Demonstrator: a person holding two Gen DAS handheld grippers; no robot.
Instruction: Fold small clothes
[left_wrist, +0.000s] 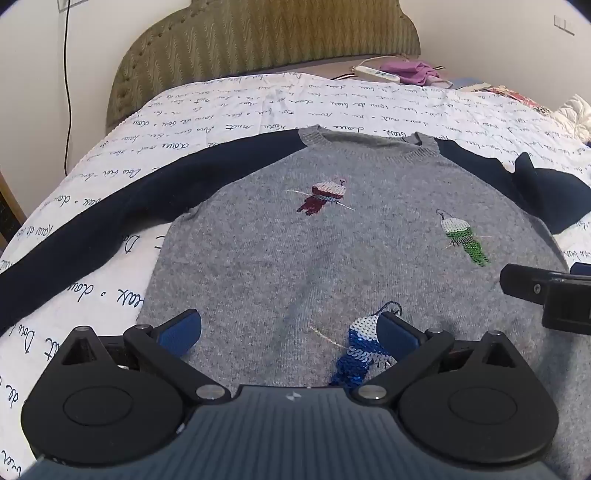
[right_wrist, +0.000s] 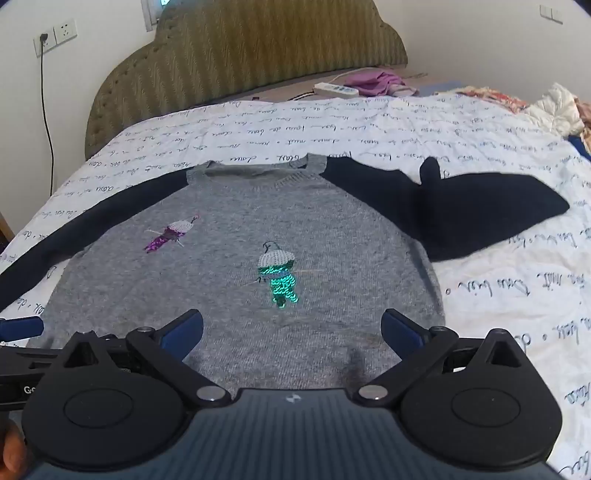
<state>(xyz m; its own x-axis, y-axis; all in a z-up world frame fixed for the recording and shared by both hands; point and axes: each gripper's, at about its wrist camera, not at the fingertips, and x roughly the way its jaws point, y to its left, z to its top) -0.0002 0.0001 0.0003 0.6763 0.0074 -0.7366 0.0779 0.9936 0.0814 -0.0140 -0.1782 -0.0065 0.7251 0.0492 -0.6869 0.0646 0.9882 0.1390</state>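
Note:
A small grey knit sweater (left_wrist: 332, 236) (right_wrist: 236, 236) with navy sleeves lies flat, front up, on a bed; three sequin birds decorate its chest. Its left sleeve (left_wrist: 110, 206) stretches straight out. Its right sleeve (right_wrist: 472, 218) is bunched near the shoulder. My left gripper (left_wrist: 290, 332) hovers open over the sweater's lower hem, with the blue sequin bird (left_wrist: 360, 350) by its right finger. My right gripper (right_wrist: 291, 334) hovers open over the hem too, just below the green sequin bird (right_wrist: 279, 275). Nothing is between either pair of fingers. Part of the right gripper (left_wrist: 546, 291) shows at the left wrist view's right edge.
The bedspread (right_wrist: 332, 133) is white with dark handwriting print. A padded olive headboard (right_wrist: 258, 48) stands behind it. A white power strip (right_wrist: 334, 89) and purple cloth (right_wrist: 376, 83) lie at the bed's head. More crumpled fabric (right_wrist: 561, 107) is heaped at the far right.

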